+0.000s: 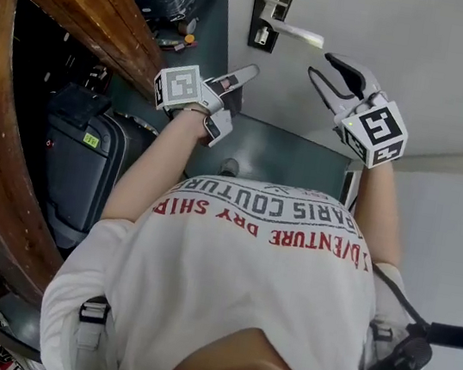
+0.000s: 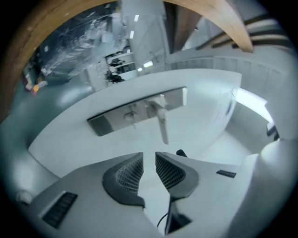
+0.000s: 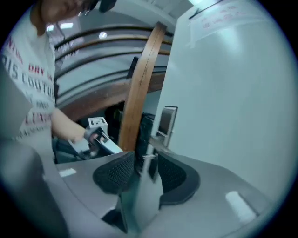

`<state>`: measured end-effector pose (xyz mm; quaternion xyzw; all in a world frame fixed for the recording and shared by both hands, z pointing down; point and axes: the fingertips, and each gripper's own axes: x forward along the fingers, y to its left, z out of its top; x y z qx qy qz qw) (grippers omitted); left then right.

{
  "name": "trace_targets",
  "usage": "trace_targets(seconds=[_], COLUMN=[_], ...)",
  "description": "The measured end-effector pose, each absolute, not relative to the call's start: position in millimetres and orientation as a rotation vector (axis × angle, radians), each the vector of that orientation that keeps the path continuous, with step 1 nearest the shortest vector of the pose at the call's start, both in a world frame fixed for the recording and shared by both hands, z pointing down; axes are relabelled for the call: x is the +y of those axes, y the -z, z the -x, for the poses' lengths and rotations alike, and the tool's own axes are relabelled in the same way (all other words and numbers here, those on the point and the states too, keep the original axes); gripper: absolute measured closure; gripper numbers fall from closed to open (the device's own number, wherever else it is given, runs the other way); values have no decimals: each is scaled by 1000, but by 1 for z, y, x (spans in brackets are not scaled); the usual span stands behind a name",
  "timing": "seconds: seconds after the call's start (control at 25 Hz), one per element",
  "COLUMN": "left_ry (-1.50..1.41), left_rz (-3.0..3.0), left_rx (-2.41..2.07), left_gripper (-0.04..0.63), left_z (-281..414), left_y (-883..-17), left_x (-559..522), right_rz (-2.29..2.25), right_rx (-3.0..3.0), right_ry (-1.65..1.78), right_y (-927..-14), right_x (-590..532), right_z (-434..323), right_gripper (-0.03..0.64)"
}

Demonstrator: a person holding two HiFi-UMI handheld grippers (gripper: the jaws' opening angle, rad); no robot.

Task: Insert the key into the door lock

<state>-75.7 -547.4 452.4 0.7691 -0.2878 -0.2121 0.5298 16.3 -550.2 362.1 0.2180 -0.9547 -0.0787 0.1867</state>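
The door's steel lock plate (image 1: 272, 8) carries a lever handle (image 1: 297, 33) at the top of the head view. A small metal piece sticks out of the cylinder (image 2: 132, 115) on the plate (image 2: 107, 122); I cannot tell if it is a key. My left gripper (image 1: 234, 100) hovers below and left of the plate, apart from it, its jaws a little apart with nothing between them (image 2: 149, 160). My right gripper (image 1: 322, 65) hangs just right of the handle's tip, fingers spread and empty. From the right gripper view (image 3: 145, 162) the plate (image 3: 166, 120) shows edge-on.
A curved wooden beam (image 1: 19, 94) runs down the left. A dark suitcase (image 1: 77, 168) stands beside it on the grey floor, with small clutter (image 1: 177, 36) further off. The white door (image 1: 426, 54) fills the upper right; the person's white T-shirt fills the bottom.
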Motion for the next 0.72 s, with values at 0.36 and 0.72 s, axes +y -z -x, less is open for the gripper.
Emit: trace_targets(seconds=[0.36,0.72], left_ry=[102,-57], left_rz=[-2588,-2566], left_rx=[-907,-950], left_gripper=[595,595], left_z=[6,-26], left_y=[-368,-384], left_x=[-305,-188], right_rz=[-368,-469], right_rx=[-2850,-2767], right_ry=[-231,-349], right_y=[-381,-425], right_x=[-312,-205], right_z=[-47,-86], right_gripper=[617,617])
